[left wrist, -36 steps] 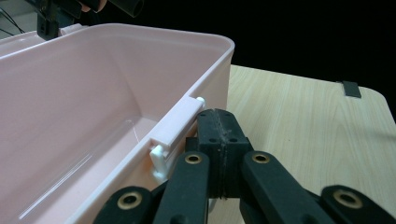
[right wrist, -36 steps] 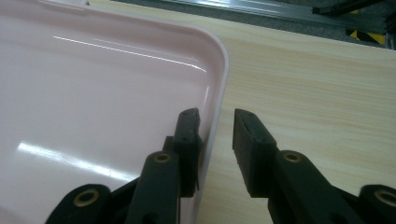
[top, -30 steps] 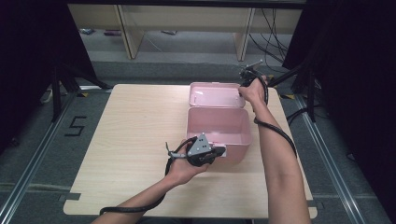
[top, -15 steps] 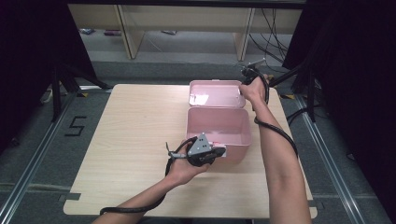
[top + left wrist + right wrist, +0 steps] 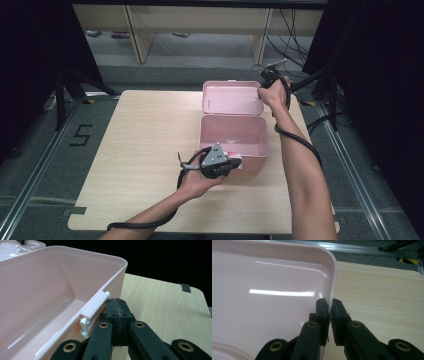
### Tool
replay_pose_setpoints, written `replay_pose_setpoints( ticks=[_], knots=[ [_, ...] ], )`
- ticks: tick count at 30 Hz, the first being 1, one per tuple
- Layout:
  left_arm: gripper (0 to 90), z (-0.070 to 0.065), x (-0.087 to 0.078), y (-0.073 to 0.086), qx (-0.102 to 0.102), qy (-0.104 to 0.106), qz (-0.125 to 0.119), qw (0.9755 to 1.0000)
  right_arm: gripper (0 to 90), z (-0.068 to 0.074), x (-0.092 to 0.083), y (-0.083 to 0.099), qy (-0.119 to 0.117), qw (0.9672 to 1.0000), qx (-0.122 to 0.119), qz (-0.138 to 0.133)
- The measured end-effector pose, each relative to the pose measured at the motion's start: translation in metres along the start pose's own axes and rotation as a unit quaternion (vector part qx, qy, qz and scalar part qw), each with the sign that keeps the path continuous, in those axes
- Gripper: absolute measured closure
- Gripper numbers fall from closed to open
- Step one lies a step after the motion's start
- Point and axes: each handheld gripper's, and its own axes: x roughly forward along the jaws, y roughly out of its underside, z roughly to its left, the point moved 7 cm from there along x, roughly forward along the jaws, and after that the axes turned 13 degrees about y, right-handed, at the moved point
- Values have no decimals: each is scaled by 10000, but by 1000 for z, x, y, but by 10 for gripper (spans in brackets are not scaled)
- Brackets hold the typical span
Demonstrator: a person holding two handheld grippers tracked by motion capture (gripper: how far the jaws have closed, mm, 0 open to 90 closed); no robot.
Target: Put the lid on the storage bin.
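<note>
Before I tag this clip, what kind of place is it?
Probably a lab or studio recording bay: black curtains flank a lone wooden table, floor rails and cables surround it, and a taped "5" marks the floor.

The box and its lid look like smooth, glossy pink plastic. The bench is pale matt wood grain. The right gripper has matt black ribbed pads.

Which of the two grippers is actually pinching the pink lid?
The right gripper: its fingers straddle the lid's edge. The left gripper sits shut beside the box's front latch.
</note>
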Motion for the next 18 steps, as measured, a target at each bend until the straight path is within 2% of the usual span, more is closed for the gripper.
replay_pose_setpoints(
  ticks=[3, 4, 5, 8, 11, 12, 18],
  knots=[
    [899, 0, 0, 0, -6, 1, 5, 10000, 865, -2, -6, -2, 7, 10000, 7, -82],
    [899, 0, 0, 0, -6, 1, 5, 10000, 865, 0, -9, -1, -6, 9998, 183, 33],
    [899, 0, 0, 0, -10, -1, 5, 10000, 866, -2, -9, -2, -9, 10000, 43, -90],
    [899, 0, 1, -1, -30, 20, -42, 10000, 869, -4, -13, -4, -14, 9998, 14, -203],
    [899, 1, 1, -1, -60, 6, -44, 10000, 871, -5, -18, -6, -9, 9996, 11, -297],
    [899, 1, 0, -1, -58, -11, -14, 10000, 871, -3, -21, -5, -43, 9996, 160, -229],
    [899, 1, 0, -1, -37, -8, -5, 10000, 873, -6, -29, -6, -70, 9990, 79, -437]
  ],
)
